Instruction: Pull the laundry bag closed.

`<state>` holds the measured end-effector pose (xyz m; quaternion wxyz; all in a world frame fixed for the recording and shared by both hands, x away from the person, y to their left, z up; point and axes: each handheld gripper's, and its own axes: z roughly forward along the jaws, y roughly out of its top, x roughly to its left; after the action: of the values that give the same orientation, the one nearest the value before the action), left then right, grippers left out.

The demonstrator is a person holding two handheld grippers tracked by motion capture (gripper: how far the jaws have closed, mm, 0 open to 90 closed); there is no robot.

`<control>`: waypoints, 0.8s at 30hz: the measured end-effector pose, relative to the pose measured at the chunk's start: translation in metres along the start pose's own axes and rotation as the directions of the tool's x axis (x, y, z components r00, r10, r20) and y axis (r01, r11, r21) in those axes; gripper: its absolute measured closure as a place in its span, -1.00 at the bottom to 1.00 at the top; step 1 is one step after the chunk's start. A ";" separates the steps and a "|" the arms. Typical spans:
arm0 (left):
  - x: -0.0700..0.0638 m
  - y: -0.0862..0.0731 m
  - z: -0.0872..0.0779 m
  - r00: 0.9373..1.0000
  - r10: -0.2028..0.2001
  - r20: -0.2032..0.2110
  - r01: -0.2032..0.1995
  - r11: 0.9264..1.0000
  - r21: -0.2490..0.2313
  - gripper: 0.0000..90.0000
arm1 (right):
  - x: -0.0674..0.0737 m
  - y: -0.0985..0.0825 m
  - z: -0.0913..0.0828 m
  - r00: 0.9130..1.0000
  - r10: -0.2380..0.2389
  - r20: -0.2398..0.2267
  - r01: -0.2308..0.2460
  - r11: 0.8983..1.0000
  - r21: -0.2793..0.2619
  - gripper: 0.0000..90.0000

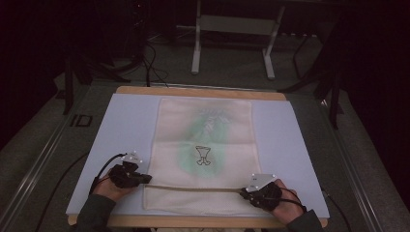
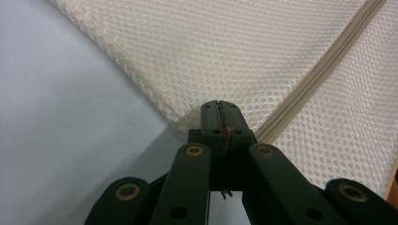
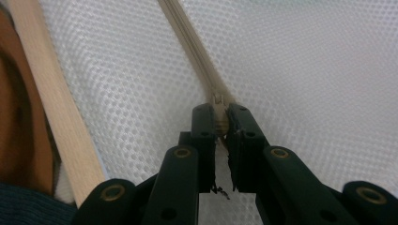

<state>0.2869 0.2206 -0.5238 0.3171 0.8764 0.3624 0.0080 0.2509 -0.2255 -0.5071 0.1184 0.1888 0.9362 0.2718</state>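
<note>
A cream mesh bag lies flat on the pale mat, with something green showing faintly through it. Its zipper runs across the near end. My left gripper is shut on the bag's left edge where the zipper ends; in the left gripper view the jaws pinch the mesh bag beside the zipper. My right gripper is at the zipper's right end. In the right gripper view its jaws are shut on the beige zipper pull, and the zipper runs away from them.
The mat covers a wooden table whose near edge lies close to my right hand. A white table frame and cables stand on the dark floor beyond.
</note>
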 end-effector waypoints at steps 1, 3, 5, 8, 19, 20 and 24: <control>0.000 0.000 0.000 1.000 0.000 0.000 0.000 1.000 0.000 1.00 | -0.001 -0.001 -0.001 1.000 0.005 -0.003 -0.005 1.000 -0.003 0.83; 0.000 0.000 0.000 1.000 -0.001 0.001 0.001 1.000 0.000 1.00 | -0.002 -0.003 -0.003 1.000 0.013 0.001 -0.013 1.000 -0.005 0.83; 0.000 0.000 0.000 1.000 -0.001 0.002 0.001 1.000 0.001 1.00 | -0.002 -0.004 -0.004 1.000 0.015 0.002 -0.015 1.000 -0.007 0.83; 0.000 0.000 0.000 1.000 -0.001 0.000 0.001 1.000 0.000 1.00 | -0.003 -0.007 -0.006 1.000 0.025 0.005 -0.025 1.000 -0.014 0.83; 0.000 0.000 0.000 1.000 -0.001 0.002 0.001 1.000 0.001 1.00 | -0.004 -0.010 -0.009 1.000 0.029 0.005 -0.029 0.999 -0.014 0.83; 0.000 0.000 0.000 1.000 -0.001 0.002 0.001 1.000 0.001 1.00 | -0.005 -0.011 -0.012 0.999 0.036 0.005 -0.036 0.999 -0.019 0.83; 0.000 0.000 0.000 1.000 -0.002 0.001 0.002 1.000 0.000 1.00 | -0.006 -0.012 -0.013 0.999 0.038 0.001 -0.038 0.999 -0.024 0.83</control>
<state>0.2870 0.2206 -0.5238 0.3171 0.8761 0.3632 0.0072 0.2485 -0.2432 -0.5025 0.1163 0.2054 0.9290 0.2852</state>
